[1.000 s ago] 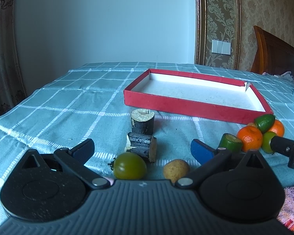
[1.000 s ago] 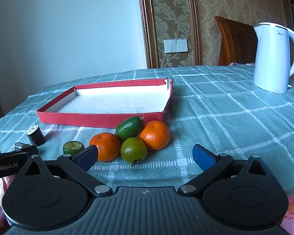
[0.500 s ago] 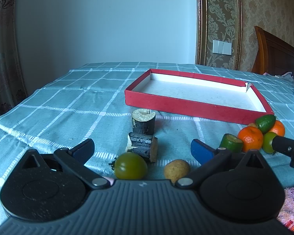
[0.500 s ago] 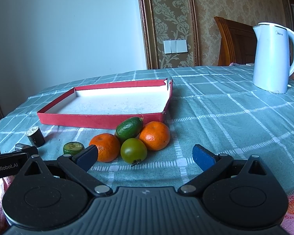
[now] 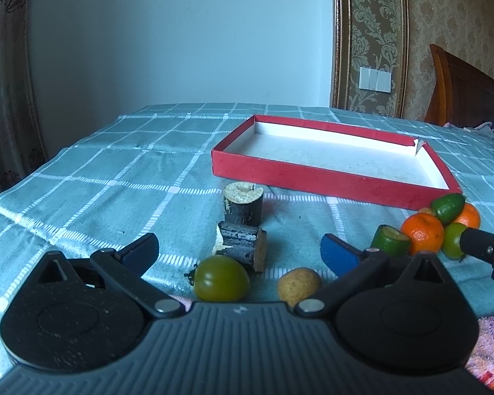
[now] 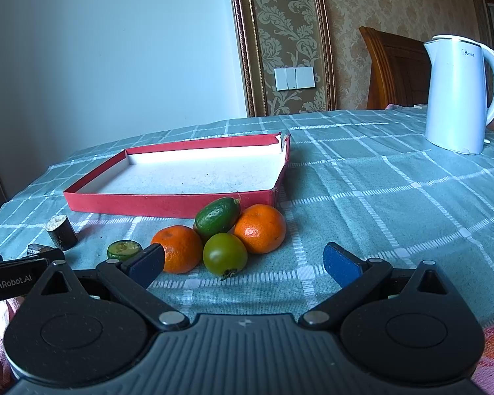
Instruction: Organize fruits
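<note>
A red shallow box point(image 5: 313, 177) point(image 6: 168, 204) lies on the checked tablecloth with nothing in it. My left gripper point(image 5: 238, 251) is open; a green tomato point(image 5: 221, 278) and a small tan fruit point(image 5: 299, 285) lie close below its fingers, with two dark sugarcane pieces point(image 5: 243, 204) just beyond. My right gripper point(image 6: 243, 261) is open and empty. In front of it lie two oranges point(image 6: 178, 248) point(image 6: 260, 228), a green tomato point(image 6: 224, 253), a green oval fruit point(image 6: 217, 215) and a cut green piece point(image 6: 124, 250). This cluster also shows in the left wrist view point(image 5: 423, 233).
A white electric kettle point(image 6: 459, 92) stands at the back right. A wooden chair point(image 6: 395, 65) is behind the table. The left gripper's body point(image 6: 13, 279) shows at the left edge of the right wrist view. The table's near edge lies under both grippers.
Both views have shifted only slightly; the left gripper has drifted a little to the left. Both grippers stay open and nothing has been taken hold of.
</note>
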Available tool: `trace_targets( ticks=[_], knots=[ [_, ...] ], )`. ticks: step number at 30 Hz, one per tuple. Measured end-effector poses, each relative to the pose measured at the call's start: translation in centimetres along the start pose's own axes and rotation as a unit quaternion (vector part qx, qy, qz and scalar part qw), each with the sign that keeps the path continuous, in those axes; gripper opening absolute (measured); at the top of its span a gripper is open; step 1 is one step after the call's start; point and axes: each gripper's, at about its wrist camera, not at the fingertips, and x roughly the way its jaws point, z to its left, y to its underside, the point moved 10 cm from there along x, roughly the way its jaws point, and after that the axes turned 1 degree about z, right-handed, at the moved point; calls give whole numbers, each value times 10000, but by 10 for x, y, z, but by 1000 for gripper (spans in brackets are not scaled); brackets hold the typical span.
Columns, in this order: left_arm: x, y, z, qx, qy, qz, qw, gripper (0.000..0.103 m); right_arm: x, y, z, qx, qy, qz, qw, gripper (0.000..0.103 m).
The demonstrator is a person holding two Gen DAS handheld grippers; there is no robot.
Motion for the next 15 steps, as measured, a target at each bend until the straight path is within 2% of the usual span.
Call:
trace_targets(
  ticks=[7, 15],
  knots=[
    [-1, 0, 1, -36, 2, -19, 10000, 103, -1, -1, -3, 149, -241, -16, 9996, 103],
    [-2, -1, 1, -42, 22, -48, 10000, 103, -20, -7, 6, -414, -503, -262, 9975, 103]
  ],
)
